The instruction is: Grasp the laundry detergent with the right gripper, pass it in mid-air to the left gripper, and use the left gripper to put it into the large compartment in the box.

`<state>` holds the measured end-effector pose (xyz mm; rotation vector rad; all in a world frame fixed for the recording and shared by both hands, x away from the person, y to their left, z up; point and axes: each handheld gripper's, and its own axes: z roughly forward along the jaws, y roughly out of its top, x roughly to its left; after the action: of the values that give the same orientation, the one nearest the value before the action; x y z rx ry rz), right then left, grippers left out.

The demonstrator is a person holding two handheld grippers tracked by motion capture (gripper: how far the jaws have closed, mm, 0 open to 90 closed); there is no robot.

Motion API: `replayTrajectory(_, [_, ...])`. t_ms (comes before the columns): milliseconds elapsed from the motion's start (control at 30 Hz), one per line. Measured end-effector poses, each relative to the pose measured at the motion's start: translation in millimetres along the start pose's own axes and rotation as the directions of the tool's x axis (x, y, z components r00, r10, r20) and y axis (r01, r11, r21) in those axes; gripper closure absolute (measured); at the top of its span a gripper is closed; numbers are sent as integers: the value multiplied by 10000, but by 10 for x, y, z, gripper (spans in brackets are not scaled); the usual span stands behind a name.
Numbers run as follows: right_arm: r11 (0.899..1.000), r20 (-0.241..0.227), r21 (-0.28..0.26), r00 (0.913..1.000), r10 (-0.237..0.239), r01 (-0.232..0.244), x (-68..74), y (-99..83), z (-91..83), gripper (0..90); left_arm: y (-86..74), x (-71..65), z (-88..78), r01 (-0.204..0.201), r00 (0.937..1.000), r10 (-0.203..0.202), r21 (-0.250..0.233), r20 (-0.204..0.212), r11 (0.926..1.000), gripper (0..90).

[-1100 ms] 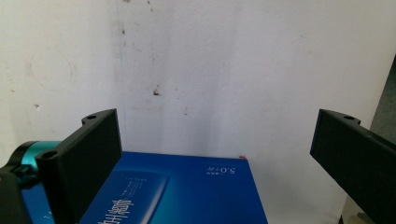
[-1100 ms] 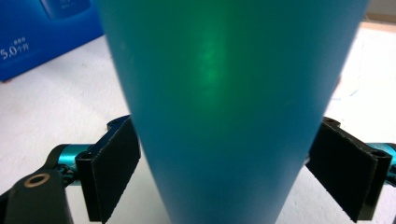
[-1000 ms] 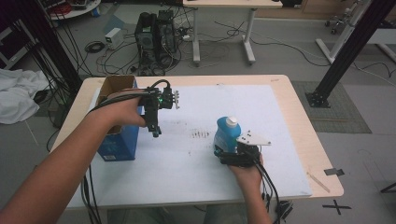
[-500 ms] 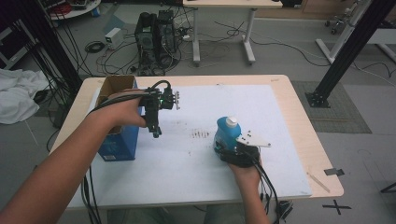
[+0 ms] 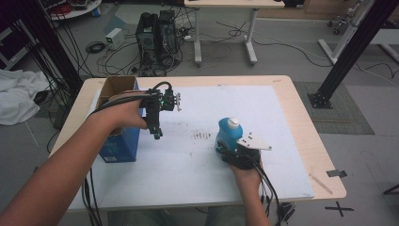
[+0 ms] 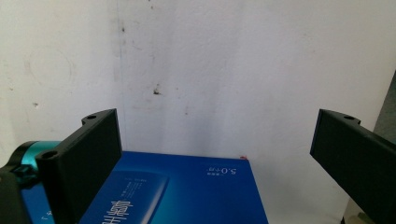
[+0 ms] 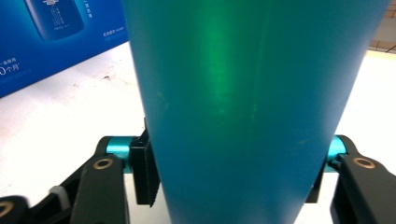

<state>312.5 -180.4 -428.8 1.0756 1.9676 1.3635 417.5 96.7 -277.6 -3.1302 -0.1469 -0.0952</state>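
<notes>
Bottle [image 7: 252, 93] clamped between right gripper [image 5: 235, 153] jaws.

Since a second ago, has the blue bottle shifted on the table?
No. The blue bottle stands at the same spot right of the dark specks, as the right gripper jaws closed on it.

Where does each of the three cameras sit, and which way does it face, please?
High view: above the person's side, looking forward and down on the table; both forearms, left gripper and right gripper show.
Left gripper view: on that gripper, looking down between open jaws at the blue box.
Right gripper view: on that gripper, its jaws just closed against the teal bottle.
Shared: bottle and box also show from above.
</notes>
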Motion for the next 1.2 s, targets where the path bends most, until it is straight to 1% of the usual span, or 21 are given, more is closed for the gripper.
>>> replayTrajectory(67, [9999, 95, 8, 9998, 162, -162, 13, -4, -8, 413, 3, -4, 6, -61, 10000, 61, 38, 40, 10000, 20])
replayTrajectory(100, [10000, 146, -65, 9999, 3, -2, -3, -8, -8, 416, 7, -10, 10, 14, 10000, -14, -4, 62, 10000, 20])
replayTrajectory(133, [10000, 87, -75, 9999, 50, -49, -5, -11, -12, 420, 7, -12, 12, -90, 10000, 90, 46, -35, 9999, 20])
replayTrajectory(167, [9999, 131, -53, 9998, 125, -124, 7, -9, -16, 424, 11, -14, 11, -101, 9999, 101, 54, 33, 9999, 20])
replayTrajectory(200, [9999, 165, -132, 9998, -69, 71, 1, -11, -10, 428, 15, -16, 5, -94, 9999, 94, 58, 54, 9999, 20])
replayTrajectory(233, [9999, 178, -146, 9998, -62, 65, 3, -14, -13, 433, 17, -20, 2, -82, 10000, 82, 64, 30, 9999, 20])
replayTrajectory(333, [9997, 190, -219, 9997, 141, -136, 18, -21, -17, 445, 14, -24, -7, -62, 10000, 62, -7, 75, 10000, 20])
replayTrajectory(367, [9999, 168, -166, 9999, -29, 32, 10, -20, -19, 448, 12, -25, -9, -81, 10000, 81, -9, 41, 10000, 20])
replayTrajectory(433, [9998, 145, -173, 9999, 44, -42, 12, -18, -22, 450, 4, -28, -13, -99, 10000, 100, -64, 5, 9999, 20])
replayTrajectory(467, [9996, 123, -267, 9999, -93, 96, -3, -15, -17, 451, 3, -33, -15, -50, 10000, 50, -89, -13, 9999, 20])
replayTrajectory(533, [9998, -72, -210, 10000, 38, -40, 0, -6, -37, 452, 9, -39, -36, -37, 10000, 37, -60, 16, 10000, 20])
replayTrajectory(600, [9993, -229, -369, 9997, -86, 77, -12, 18, -61, 452, 21, -64, -47, -196, 9998, 195, -152, -67, 9997, 20])
replayTrajectory(633, [9980, -399, -543, 9987, -331, 309, -24, 42, -68, 452, 28, -76, -60, -302, 9994, 299, -157, -153, 9994, 20])
replayTrajectory(667, [9972, -538, -638, 9976, -425, 391, -26, 62, -79, 452, 36, -96, -62, -192, 9998, 191, -204, -40, 9996, 20])
replayTrajectory(733, [9969, -854, -683, 9953, -450, 392, -38, 102, -108, 452, 53, -138, -88, -320, 9994, 316, -293, -148, 9991, 20])
replayTrajectory(800, [9952, -1121, -782, 9914, -673, 587, -49, 141, -134, 452, 67, -176, -120, -419, 9990, 414, -347, -161, 9985, 20])
replayTrajectory(900, [9947, -1679, -683, 9819, -877, 771, -42, 216, -175, 452, 89, -247, -180, -703, 9974, 696, -345, -207, 9969, 20])
replayTrajectory(1000, [9907, -2228, -685, 9662, -1299, 1174, -46, 287, -188, 452, 105, -330, -237, -913, 9957, 906, -386, -213, 9951, 20])
replayTrajectory(1100, [9926, -2773, -462, 9531, -1211, 1127, -23, 336, -214, 452, 129, -433, -294, -1114, 9936, 1103, -481, -246, 9926, 20])
replayTrajectory(1133, [9901, -3012, -459, 9432, -1403, 1326, -31, 356, -212, 453, 134, -461, -304, -1128, 9935, 1118, -479, -229, 9925, 20])
replayTrajectory(1200, [9887, -3382, -461, 9290, -1499, 1427, -30, 377, -205, 453, 151, -517, -327, -1245, 9921, 1237, -467, -192, 9911, 20])
